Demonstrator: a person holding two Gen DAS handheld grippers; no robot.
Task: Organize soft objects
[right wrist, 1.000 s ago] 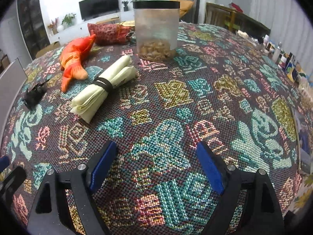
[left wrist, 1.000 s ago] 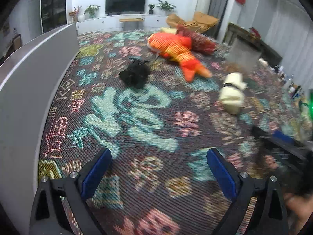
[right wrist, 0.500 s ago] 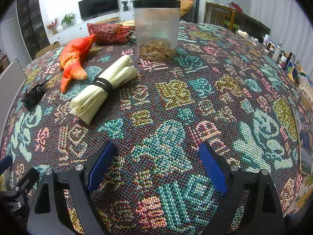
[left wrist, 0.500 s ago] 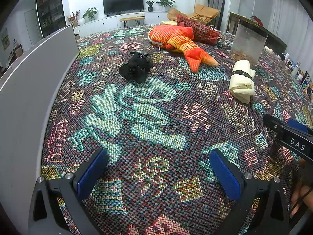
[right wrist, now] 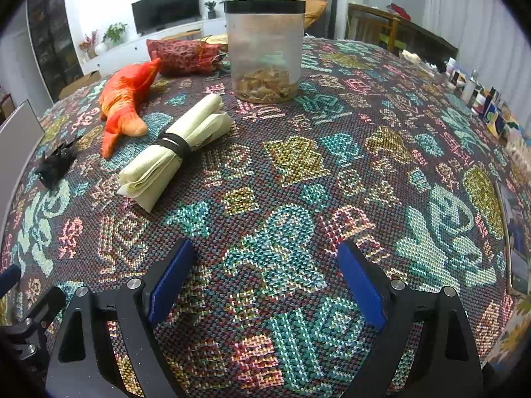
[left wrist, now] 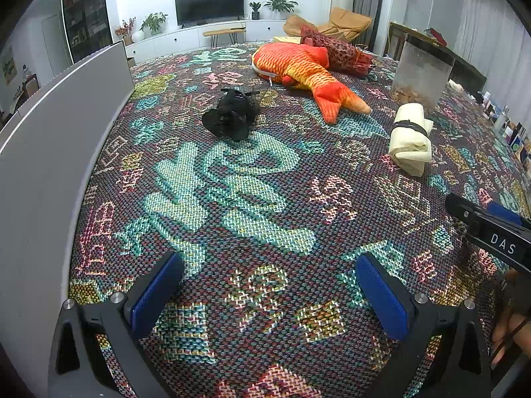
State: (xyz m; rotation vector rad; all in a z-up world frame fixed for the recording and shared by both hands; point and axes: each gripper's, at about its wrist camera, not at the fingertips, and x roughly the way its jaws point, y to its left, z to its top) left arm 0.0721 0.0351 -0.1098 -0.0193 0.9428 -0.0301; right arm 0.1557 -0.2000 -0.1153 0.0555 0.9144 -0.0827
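1. Left gripper and right gripper hover over the patterned desk, fingers spread wide, holding nothing.
2. Beyond lie the banded cream cloth roll and black fabric bundle.
3. Farther, the orange fish plush touches the red pouch.

Room and worktop around the scene

A woven cloth with colourful patterns covers the worktop. A clear jar with a black lid stands upright at the upper middle of the right wrist view, with brown pieces at its bottom. A grey panel stands along the left edge of the left wrist view. In the upper part of that view are a dark television, some potted plants and a tan armchair. Small bottles stand at the right edge.
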